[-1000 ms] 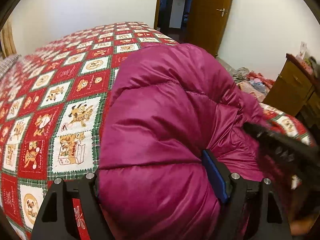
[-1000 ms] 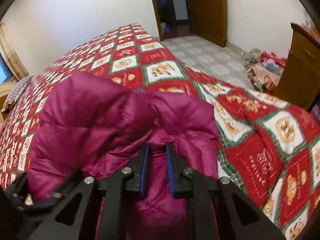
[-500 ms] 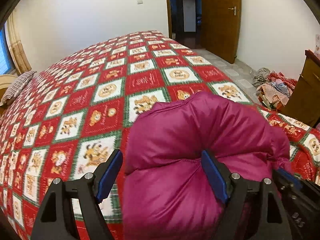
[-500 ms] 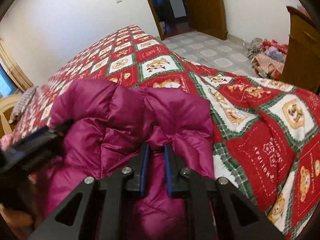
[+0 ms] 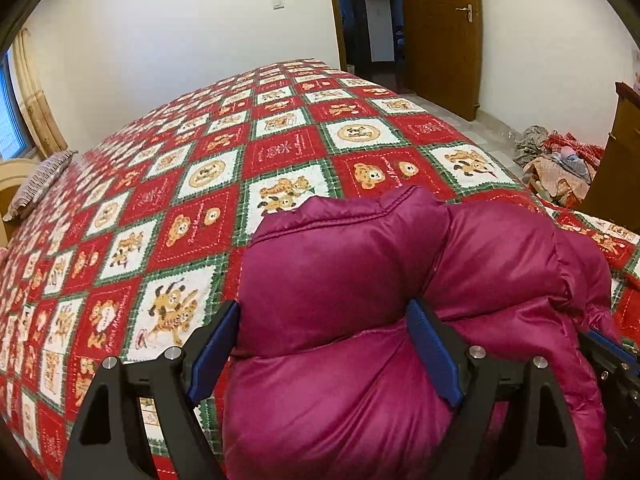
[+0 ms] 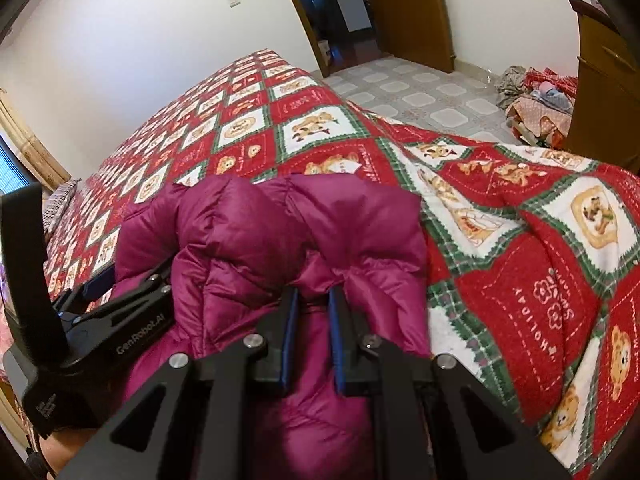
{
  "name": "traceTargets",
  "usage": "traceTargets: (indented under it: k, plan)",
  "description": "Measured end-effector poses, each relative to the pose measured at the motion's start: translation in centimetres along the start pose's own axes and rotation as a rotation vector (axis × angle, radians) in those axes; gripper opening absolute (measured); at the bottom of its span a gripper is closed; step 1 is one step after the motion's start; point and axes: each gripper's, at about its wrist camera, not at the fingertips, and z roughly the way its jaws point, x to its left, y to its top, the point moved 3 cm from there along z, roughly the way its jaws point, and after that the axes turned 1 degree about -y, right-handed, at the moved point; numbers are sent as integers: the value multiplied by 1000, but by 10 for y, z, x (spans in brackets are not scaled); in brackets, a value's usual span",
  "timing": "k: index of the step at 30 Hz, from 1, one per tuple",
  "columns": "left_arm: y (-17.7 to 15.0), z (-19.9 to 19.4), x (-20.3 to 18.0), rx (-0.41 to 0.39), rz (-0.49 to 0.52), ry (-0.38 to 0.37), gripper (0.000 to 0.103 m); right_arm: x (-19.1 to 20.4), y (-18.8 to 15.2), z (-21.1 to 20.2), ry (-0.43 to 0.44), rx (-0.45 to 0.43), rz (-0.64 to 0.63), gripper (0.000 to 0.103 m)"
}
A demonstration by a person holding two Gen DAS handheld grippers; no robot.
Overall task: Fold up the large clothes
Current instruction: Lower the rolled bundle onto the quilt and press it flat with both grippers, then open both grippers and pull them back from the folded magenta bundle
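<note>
Magenta quilted puffer jacket (image 5: 360, 320) lies bunched on the patchwork bedspread (image 5: 200, 184): light, slick, springy, likely to slip; take it at stitched seams. Right gripper (image 6: 312, 320) pinches a fold; left gripper (image 5: 324, 344), just widened, straddles the bulk

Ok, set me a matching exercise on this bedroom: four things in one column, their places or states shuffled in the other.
Things:
1. magenta puffer jacket
2. right gripper
3. pile of clothes
4. wooden door

Places or states:
A. heaped beside the cabinet
B. lying on the quilt
C. swung open
D. shut on a fold of fabric

Pairs: 1-B, 2-D, 3-A, 4-C
</note>
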Motion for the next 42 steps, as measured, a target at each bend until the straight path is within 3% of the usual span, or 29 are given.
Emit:
traceTargets:
  k: [7,12,23,27,29,30,42]
  plan:
    - [-1,1,-1,5,1,-2,85,1,-1,3,-12,13,-3,16]
    - [-3,-6,8,43,-12,-75,85,6,-3,2,-47,9,-27,16]
    - [-38,-87,23,53,52,-142,85,12,-12,-23,-139,-1,-53,20]
    - [-51,-98,20,66,62,-128,85,17,-29,-54,-145,-34,-42,27]
    - [-57,-106,19,58,70,-121,85,23,-38,-72,-143,-67,-39,40]
    - [-60,-112,18,55,72,-122,85,26,-45,-84,-140,-86,-32,42]
    - [-122,-170,22,3,86,-167,85,65,-132,-146,-187,-146,-3,45]
